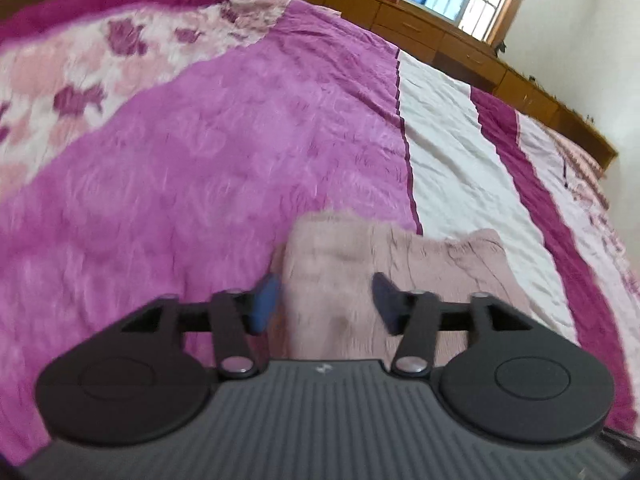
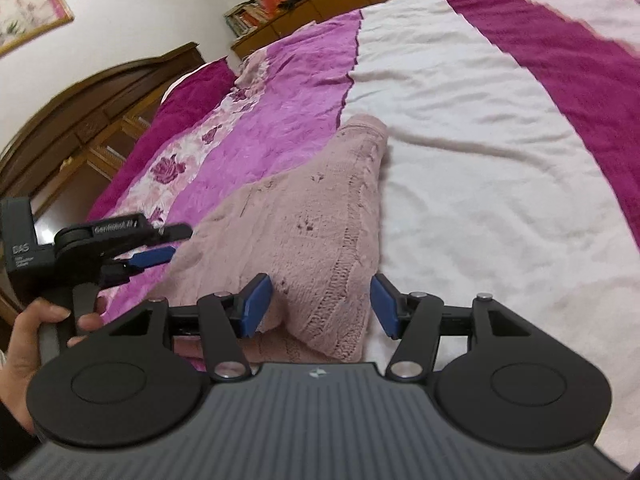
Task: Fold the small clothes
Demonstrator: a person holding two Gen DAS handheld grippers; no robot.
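Your pink knit garment (image 2: pixel 304 236) lies on the bed (image 2: pixel 480 140), already doubled into a long strip running toward 12 o'clock, so I judge the fold partly done, with a crosswise fold and smoothing left. Your right claw (image 2: pixel 320 304) is spread wide, straddling its near end without gripping. Your left claw (image 1: pixel 326 300) is likewise released at the garment's edge. Only the rumpled bedspread (image 1: pixel 200 160) lies around; nothing blocks you.
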